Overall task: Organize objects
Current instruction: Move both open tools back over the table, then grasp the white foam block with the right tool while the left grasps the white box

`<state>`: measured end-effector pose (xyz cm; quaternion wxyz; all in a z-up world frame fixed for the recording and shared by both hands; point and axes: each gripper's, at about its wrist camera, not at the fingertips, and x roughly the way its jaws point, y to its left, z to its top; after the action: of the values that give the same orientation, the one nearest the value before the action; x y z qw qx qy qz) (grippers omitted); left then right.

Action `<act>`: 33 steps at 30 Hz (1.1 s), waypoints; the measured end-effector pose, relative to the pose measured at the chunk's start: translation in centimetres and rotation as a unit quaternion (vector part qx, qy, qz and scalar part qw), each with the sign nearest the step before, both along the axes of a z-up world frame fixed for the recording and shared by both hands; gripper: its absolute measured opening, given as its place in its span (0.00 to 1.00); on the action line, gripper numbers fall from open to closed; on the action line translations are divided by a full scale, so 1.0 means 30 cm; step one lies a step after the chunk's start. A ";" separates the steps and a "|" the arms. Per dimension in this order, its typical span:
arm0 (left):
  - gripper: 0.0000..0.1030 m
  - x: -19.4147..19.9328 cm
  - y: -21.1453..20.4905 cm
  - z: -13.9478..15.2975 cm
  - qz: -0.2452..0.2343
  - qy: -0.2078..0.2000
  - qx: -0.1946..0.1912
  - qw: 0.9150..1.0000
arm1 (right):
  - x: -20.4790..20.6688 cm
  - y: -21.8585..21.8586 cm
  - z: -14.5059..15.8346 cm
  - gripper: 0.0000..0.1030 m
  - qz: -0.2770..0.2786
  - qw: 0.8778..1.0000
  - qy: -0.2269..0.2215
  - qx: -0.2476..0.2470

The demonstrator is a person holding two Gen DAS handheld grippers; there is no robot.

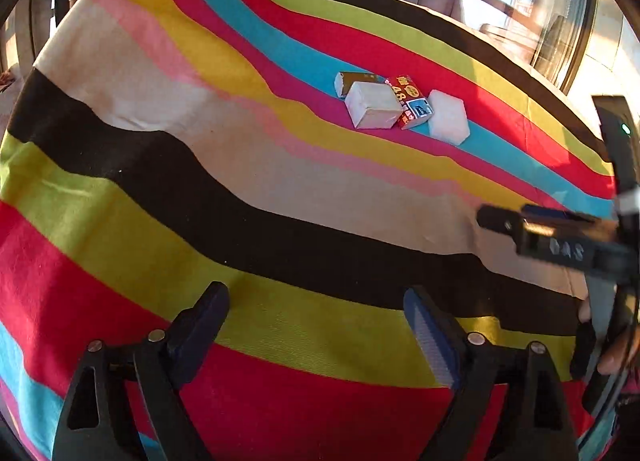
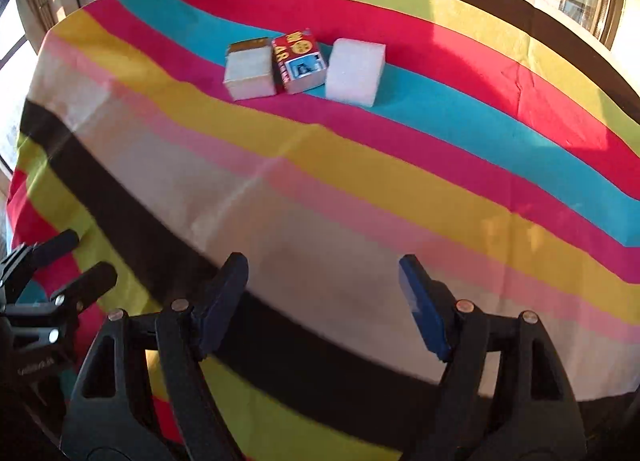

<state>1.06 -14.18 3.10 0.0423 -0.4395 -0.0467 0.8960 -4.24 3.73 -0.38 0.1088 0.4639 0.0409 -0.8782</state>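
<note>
While the left wrist view looks down on a striped tablecloth [image 1: 168, 109], the left gripper [image 1: 316, 325] stands with jaws apart and empty at bottom centre. Right of centre sit a pale box [image 1: 374, 105], red box [image 1: 412, 101] and white block [image 1: 449, 117], touching in a row.

Right wrist view: right gripper [image 2: 322, 297] jaws apart, empty; same row upper centre.

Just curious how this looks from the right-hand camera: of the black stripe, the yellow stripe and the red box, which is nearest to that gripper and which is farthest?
From the right gripper:
1. Black stripe, just under the fingers.
2. Yellow stripe, mid-cloth.
3. Red box, far side, between two pale boxes.
</note>
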 end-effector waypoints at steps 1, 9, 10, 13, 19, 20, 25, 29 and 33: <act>1.00 -0.002 0.006 -0.004 -0.009 -0.003 -0.001 1.000 | -0.049 -0.003 -0.004 0.78 -0.004 1.000 -0.002 -0.003; 1.00 -0.007 0.018 -0.012 -0.009 -0.007 -0.016 1.000 | -0.390 -0.080 -0.020 0.81 -0.039 0.999 0.009 0.024; 1.00 -0.009 0.019 -0.012 -0.010 -0.007 -0.017 1.000 | -0.414 -0.083 -0.019 0.81 -0.041 0.999 0.010 0.024; 1.00 -0.011 0.021 -0.012 -0.010 -0.007 -0.018 1.000 | -0.417 -0.082 -0.015 0.77 -0.033 0.999 0.017 0.026; 1.00 -0.012 0.024 -0.012 -0.011 -0.008 -0.020 1.000 | -0.176 0.000 0.011 0.46 0.010 1.000 0.018 -0.003; 1.00 -0.011 0.024 -0.012 -0.011 -0.008 -0.020 1.000 | -0.125 0.017 0.011 0.46 0.017 1.000 0.019 0.002; 1.00 -0.025 0.062 -0.018 -0.010 -0.022 -0.062 0.998 | 0.069 0.114 0.015 0.46 0.019 0.999 0.028 0.016; 1.00 -0.124 0.093 -0.006 -0.004 -0.073 -0.058 0.996 | 0.106 0.155 0.011 0.46 0.012 0.999 0.043 0.012; 1.00 -0.291 0.166 0.032 0.000 -0.055 -0.097 0.994 | 0.074 0.118 0.007 0.46 0.012 0.999 0.044 0.019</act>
<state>-7.67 -9.18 4.05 -0.0033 -0.4897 0.0377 0.8710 -2.03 7.26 -0.16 0.1083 0.4264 0.0683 -0.8954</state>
